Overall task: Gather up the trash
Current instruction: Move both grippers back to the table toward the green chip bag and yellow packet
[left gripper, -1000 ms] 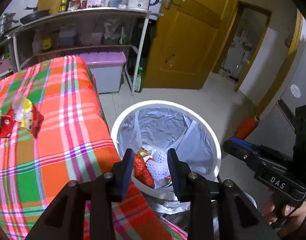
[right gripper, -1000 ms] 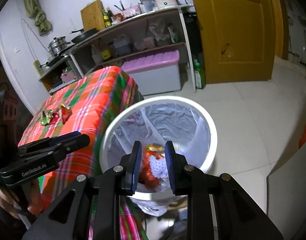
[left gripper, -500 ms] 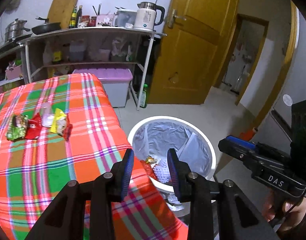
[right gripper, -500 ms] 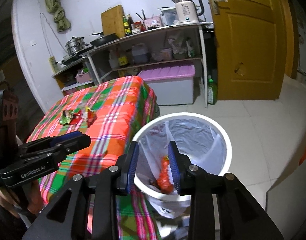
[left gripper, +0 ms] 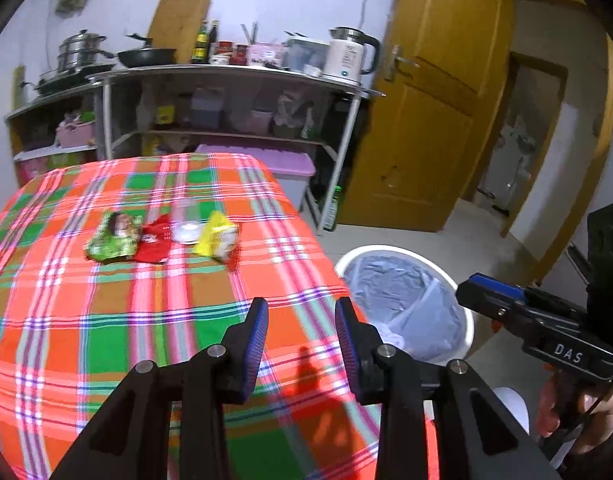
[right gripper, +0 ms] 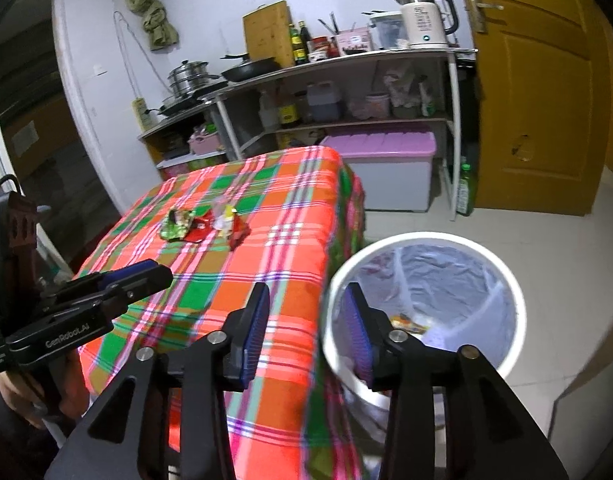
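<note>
Left tool (left gripper: 300, 322): jaws apart, nothing between the blue pads, held above the near part of the counter covered in an orange, green and pink checked cloth (left gripper: 146, 300).

Right tool (right gripper: 306, 320): jaws have just been opening and stand apart with nothing between them; it sits over the counter's edge, where the cloth meets the bin.

Trash on the counter, well ahead of both tools and slightly to their left, lying in a close row: a crumpled green snack wrapper (left gripper: 113, 236), a red wrapper (left gripper: 154, 240) touching it, a clear plastic cup (left gripper: 185, 224), and a yellow wrapper (left gripper: 217, 236).

Round white waste bin with a pale plastic liner (right gripper: 502, 276): on the floor beside the counter, ahead and right of the right tool. Some coloured scraps (right gripper: 406, 322) lie at its bottom.
</note>
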A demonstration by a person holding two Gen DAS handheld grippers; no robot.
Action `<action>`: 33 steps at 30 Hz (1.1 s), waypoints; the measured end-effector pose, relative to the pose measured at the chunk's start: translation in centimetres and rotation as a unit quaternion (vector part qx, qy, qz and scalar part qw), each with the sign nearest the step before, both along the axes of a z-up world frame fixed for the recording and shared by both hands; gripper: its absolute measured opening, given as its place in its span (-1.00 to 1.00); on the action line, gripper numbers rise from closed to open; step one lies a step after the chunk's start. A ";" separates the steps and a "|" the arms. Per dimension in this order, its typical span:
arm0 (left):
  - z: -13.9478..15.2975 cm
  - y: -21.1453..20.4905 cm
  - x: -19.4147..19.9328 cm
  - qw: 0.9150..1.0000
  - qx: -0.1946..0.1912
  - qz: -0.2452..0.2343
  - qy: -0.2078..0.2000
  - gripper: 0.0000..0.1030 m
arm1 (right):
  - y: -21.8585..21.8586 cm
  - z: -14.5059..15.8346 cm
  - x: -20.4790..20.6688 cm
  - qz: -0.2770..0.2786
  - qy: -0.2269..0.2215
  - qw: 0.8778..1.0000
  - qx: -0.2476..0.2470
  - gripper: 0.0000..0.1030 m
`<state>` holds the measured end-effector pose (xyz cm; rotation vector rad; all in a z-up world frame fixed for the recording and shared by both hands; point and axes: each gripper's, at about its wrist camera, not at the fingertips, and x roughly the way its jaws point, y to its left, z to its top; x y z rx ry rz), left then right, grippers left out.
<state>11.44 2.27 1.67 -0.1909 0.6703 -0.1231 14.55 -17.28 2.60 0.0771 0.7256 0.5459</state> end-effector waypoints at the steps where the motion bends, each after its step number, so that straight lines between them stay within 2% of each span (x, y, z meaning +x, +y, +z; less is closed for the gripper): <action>1: -0.1 0.5 -0.1 1.000 0.000 0.006 0.000 -0.34 | 0.3 -0.1 0.1 0.004 0.002 1.000 0.000 -0.21; 21: -0.9 8.7 -0.1 0.996 0.010 0.086 0.007 -0.33 | 7.5 -1.2 3.1 0.075 0.031 0.997 0.011 -0.09; 26: -1.3 10.7 0.8 0.995 0.015 0.098 0.012 -0.19 | 9.6 -1.7 4.5 0.088 0.036 0.995 0.004 -0.08; 33: -1.6 13.7 3.1 0.994 0.019 0.105 0.015 -0.10 | 11.8 -2.7 6.6 0.099 0.048 0.994 -0.006 -0.06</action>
